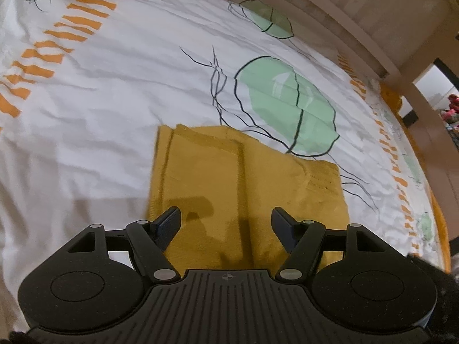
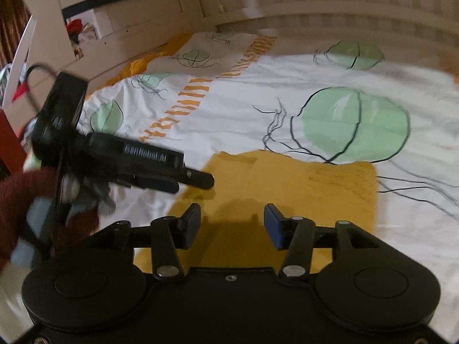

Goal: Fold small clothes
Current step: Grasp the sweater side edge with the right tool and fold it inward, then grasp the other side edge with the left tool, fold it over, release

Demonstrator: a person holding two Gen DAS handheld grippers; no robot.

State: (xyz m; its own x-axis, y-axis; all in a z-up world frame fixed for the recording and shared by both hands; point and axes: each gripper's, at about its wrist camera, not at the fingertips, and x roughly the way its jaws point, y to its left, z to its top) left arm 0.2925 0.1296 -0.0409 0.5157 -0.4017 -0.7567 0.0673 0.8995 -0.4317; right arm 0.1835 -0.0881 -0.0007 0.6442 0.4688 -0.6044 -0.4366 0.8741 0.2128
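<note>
A mustard-yellow garment (image 1: 243, 177) is lying on a white bedsheet (image 1: 100, 114) that is showing pale green blobs outlined in black, thin black squiggles and orange dashed bands. Beside the garment, a dark red sleeve (image 2: 17, 197) is showing.

Warm, dim indoor light. Dark shadows of the fingers thrown onto the folded mustard-yellow knit garment (image 1: 246, 183) at 6 o'clock. Strong fisheye bending toward every edge. Heavy motion blur at 9 o'clock in the right wrist view, smearing the black left hand-held gripper (image 2: 195, 182).
</note>
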